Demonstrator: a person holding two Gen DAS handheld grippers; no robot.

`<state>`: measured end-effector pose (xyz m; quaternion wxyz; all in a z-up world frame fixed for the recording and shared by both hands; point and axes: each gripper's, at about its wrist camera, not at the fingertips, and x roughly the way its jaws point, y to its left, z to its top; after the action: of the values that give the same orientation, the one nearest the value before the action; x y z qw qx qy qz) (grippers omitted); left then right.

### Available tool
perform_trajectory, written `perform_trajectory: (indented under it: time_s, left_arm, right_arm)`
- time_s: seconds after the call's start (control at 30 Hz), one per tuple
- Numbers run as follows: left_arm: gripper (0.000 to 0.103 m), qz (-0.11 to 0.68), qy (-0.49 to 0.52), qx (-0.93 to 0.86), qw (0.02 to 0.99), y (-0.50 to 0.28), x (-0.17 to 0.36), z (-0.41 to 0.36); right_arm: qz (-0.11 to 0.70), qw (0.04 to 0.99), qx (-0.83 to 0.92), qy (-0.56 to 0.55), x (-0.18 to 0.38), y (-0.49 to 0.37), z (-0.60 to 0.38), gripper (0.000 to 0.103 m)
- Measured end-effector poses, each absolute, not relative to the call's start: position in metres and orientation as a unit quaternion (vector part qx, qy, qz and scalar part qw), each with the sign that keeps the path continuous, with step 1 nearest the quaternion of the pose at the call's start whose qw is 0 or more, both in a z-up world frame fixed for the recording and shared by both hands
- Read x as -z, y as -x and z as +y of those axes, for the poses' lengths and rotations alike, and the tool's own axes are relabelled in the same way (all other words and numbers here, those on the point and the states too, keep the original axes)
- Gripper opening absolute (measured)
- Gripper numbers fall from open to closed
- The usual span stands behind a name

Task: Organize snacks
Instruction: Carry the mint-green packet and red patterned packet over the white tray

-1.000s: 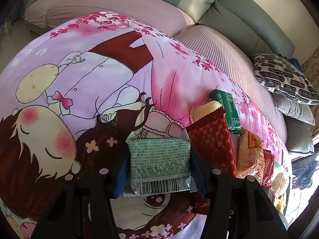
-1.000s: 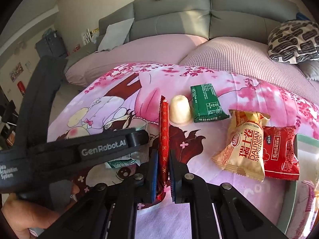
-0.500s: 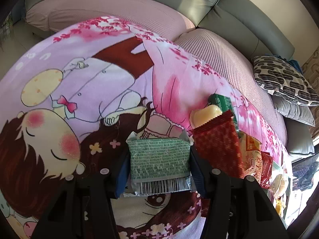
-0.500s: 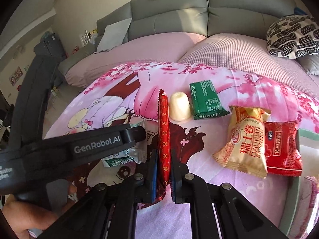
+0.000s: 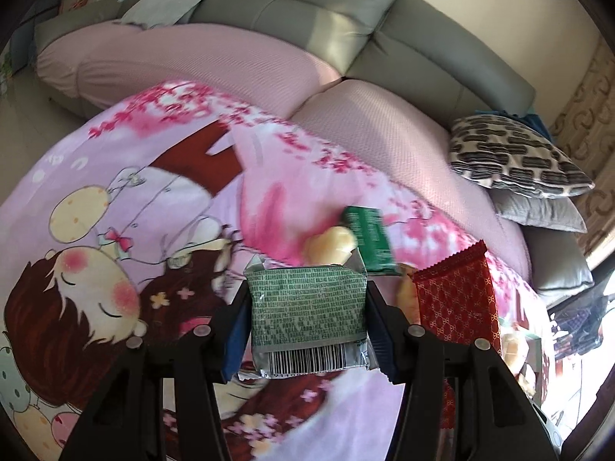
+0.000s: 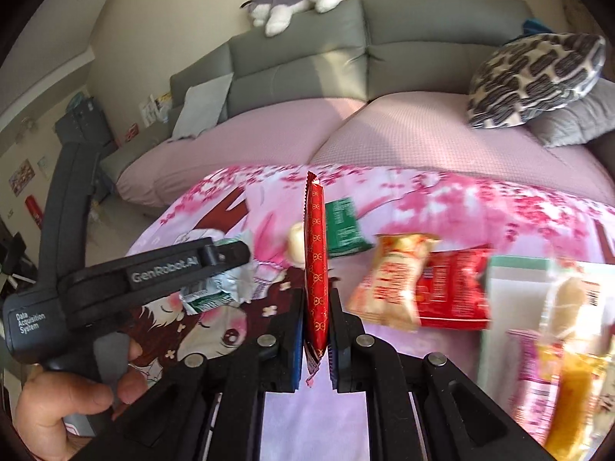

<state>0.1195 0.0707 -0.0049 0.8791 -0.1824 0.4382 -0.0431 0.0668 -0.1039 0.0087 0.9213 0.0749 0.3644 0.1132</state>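
While both packets are carried above the cartoon blanket (image 5: 115,230):
Left gripper (image 5: 307,319): clamped across the green packet (image 5: 307,307), barcode end nearest the camera.
Right gripper (image 6: 316,330): closed on the red packet (image 6: 316,261), held edge-on, long axis running straight out from the jaws.
Tray (image 6: 507,265): seen beyond the right jaws, nearer the right hand.

left gripper (image 5: 307,315): lifted up off the cartoon blanket (image 5: 115,199), green-and-silver pack (image 5: 307,319) coming with it
right gripper (image 6: 316,330): swung over to the right, red wrapper (image 6: 316,261) in tow
new in view: white tray (image 6: 511,299) with more snacks
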Motion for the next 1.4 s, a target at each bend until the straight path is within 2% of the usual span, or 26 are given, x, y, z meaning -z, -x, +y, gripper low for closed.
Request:
perform_trajectory:
  time_s: [0.5, 0.73, 1.4]
  left_arm:
    - [0.056, 0.442, 0.114, 0.156, 0.876, -0.111, -0.011, -0.052]
    - [0.056, 0.444, 0.052, 0.174, 0.877, -0.107, -0.010, -0.100]
    - [0.056, 0.467, -0.025, 0.188, 0.864, -0.133, 0.012, -0.172]
  right_arm:
    - [0.335, 0.933, 0.030, -0.126, -0.028, -0.030, -0.234, 0.011]
    - [0.322, 0.930, 0.078, -0.161, -0.028, -0.015, -0.288, 0.011]
    - [0.345, 0.911, 0.124, -0.190, -0.005, -0.011, -0.336, 0.011]
